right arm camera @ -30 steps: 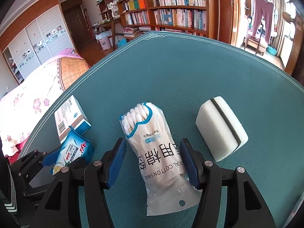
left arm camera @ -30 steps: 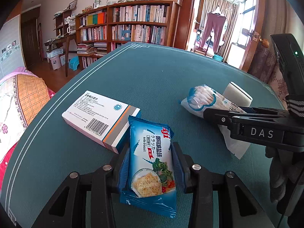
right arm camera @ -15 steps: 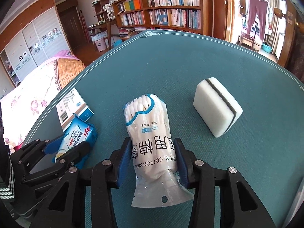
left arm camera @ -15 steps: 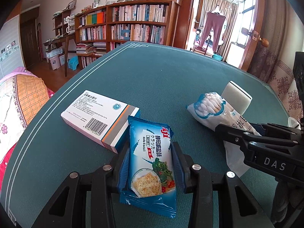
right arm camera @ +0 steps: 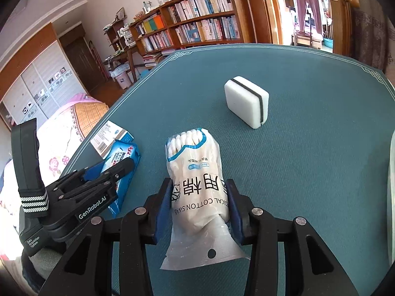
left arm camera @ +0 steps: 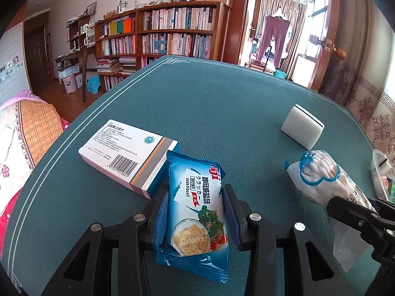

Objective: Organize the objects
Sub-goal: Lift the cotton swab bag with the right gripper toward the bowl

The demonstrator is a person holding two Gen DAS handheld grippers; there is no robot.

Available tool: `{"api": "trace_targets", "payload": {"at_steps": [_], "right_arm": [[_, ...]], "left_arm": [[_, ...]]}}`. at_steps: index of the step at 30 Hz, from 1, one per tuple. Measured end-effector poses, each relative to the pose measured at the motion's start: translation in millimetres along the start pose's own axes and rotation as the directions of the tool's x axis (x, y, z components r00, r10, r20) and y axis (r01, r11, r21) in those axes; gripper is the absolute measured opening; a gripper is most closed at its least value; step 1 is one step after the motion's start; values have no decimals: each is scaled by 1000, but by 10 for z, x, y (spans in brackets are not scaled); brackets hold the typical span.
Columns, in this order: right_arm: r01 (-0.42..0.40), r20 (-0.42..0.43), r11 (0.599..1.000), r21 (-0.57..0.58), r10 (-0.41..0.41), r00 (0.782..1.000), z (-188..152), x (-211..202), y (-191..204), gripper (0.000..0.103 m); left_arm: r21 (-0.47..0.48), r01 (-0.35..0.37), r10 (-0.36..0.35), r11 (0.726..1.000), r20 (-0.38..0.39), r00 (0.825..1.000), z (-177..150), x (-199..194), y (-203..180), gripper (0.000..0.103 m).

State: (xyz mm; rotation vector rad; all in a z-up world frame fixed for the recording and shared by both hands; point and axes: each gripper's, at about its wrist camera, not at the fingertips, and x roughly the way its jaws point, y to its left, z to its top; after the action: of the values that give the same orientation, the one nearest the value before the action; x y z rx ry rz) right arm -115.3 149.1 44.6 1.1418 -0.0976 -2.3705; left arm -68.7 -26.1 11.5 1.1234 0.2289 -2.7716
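Note:
My left gripper (left arm camera: 196, 191) is shut on a blue soda biscuit packet (left arm camera: 197, 204), which rests on the green table (left arm camera: 209, 113) against a white medicine box (left arm camera: 126, 153). My right gripper (right arm camera: 200, 192) is shut on a clear bag of cotton swabs (right arm camera: 197, 172), its blue pads pressing the bag's lower half. A white sponge (right arm camera: 246, 103) with a dark stripe lies farther out on the table. In the left wrist view the cotton swab bag (left arm camera: 321, 177) and right gripper (left arm camera: 358, 217) sit at the right edge. In the right wrist view the left gripper (right arm camera: 118, 170) appears at the left.
A clear plastic container (left arm camera: 382, 175) shows at the table's right edge, its rim (right arm camera: 391, 185) barely visible in the right wrist view. A bed with a flowered cover (right arm camera: 61, 133) stands beyond the table's left edge. Bookshelves (left arm camera: 172, 32) line the far wall.
The right gripper's jaws closed onto the cotton swab bag and carried it rightward and nearer, away from the sponge. The left gripper and biscuit packet have not moved.

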Motion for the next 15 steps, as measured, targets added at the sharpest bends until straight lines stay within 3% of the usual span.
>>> {"api": "trace_targets", "payload": {"at_steps": [15], "right_arm": [[13, 116, 990, 138, -29, 993, -194, -774, -425, 44]], "left_arm": [[41, 47, -46, 998, -28, 999, -36, -80, -107, 44]]}}
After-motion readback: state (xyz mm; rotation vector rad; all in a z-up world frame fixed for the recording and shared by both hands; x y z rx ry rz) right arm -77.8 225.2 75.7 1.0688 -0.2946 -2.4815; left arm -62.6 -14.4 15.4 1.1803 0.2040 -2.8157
